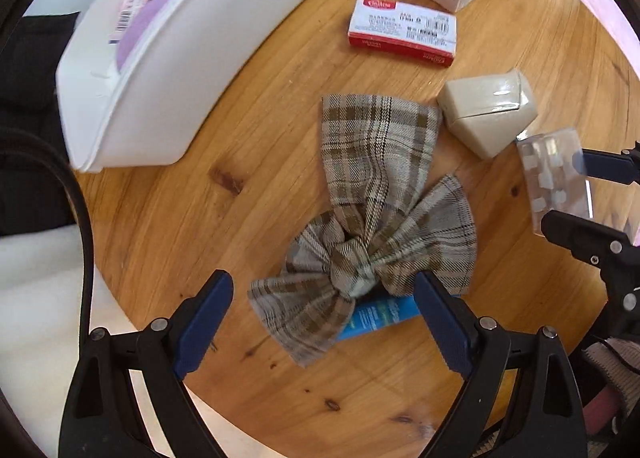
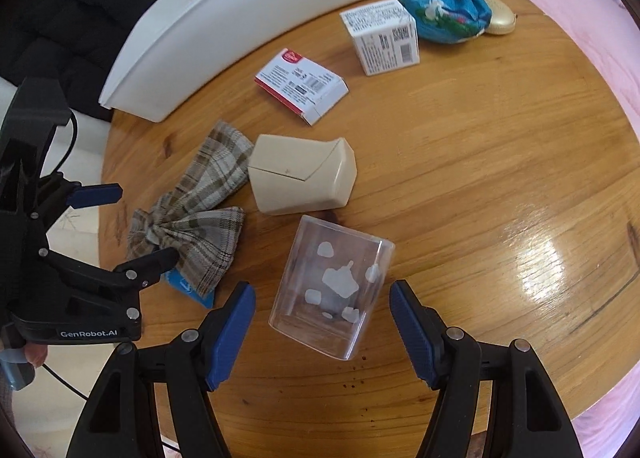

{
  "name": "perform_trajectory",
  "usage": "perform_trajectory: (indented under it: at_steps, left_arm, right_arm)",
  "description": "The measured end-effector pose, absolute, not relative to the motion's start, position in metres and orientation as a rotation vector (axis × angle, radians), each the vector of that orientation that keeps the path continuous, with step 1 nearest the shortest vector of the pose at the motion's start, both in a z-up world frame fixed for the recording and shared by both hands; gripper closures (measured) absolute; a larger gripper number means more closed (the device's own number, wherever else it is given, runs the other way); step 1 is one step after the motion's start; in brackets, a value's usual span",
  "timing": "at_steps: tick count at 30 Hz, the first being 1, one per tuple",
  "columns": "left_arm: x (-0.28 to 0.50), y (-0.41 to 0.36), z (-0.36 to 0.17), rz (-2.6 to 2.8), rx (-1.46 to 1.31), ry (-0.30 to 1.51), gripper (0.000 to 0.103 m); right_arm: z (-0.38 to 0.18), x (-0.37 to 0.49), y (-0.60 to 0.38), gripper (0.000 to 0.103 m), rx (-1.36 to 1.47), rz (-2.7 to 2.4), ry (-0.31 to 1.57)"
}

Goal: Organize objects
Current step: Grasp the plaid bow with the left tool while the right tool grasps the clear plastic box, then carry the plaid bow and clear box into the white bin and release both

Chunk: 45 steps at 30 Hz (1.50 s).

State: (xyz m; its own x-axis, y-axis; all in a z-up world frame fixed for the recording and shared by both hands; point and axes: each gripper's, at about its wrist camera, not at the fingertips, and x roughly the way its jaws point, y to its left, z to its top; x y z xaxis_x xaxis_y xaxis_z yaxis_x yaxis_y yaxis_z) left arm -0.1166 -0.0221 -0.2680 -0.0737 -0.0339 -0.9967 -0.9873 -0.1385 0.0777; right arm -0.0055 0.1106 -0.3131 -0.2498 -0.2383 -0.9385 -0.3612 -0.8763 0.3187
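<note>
My left gripper (image 1: 324, 322) gapes over the plaid bow (image 1: 372, 218); my right gripper (image 2: 322, 334), spread, straddles the clear box (image 2: 332, 286), lengthwise toward me.

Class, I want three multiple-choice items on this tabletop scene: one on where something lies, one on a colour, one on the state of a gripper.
1. Where is the blue tube?
A. partly under the plaid fabric bow
B. inside the white plastic bin
C. on the beige glossy box

2. What colours are the flat cardboard box beside the bin?
A. green and black
B. red and white
C. all yellow

3. How is the right gripper?
A. shut on the bow
B. lying in the bin
C. open around the clear plastic case

Answers: 1 A, the bow covers part of the tube. 2 B, white printed top, red sides. 3 C, gaps show between both fingers and the case.
</note>
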Motion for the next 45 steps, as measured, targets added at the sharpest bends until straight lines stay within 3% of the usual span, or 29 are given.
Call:
perform_trajectory:
  at_steps: [4,9,14,17,26,35,45]
  left_arm:
    - [-0.118,-0.016,-0.28,1.312,-1.318,1.223,0.012]
    - [-0.116,-0.012,-0.292,1.259,-1.356,1.219,0.024]
    - [-0.116,-0.012,-0.293,1.227,-1.43,1.138,0.055]
    - [-0.113,-0.014,-0.293,1.252,-1.446,1.141,0.066]
    - [-0.113,-0.031,-0.265,1.319,-1.539,0.938,0.069]
    - [-0.109,-0.056,-0.196,1.481,-1.515,0.691,0.069]
    - [-0.199,-0.032,-0.099,1.677,-1.426,0.503,0.069]
  right_arm:
    - [-0.313,-0.008,0.102,0.034,-1.868,2.279,0.608]
    - [-0.311,-0.008,0.093,0.051,-1.858,2.279,0.41]
    - [-0.308,-0.004,0.092,0.053,-1.837,2.304,0.325]
    - [-0.302,-0.001,0.091,0.053,-1.828,2.345,0.298]
    - [-0.258,-0.004,0.089,0.053,-1.737,2.53,0.326]
    - [-0.2,-0.012,0.076,0.053,-1.633,2.702,0.24]
    - [-0.149,-0.055,0.086,0.053,-1.504,2.851,0.185]
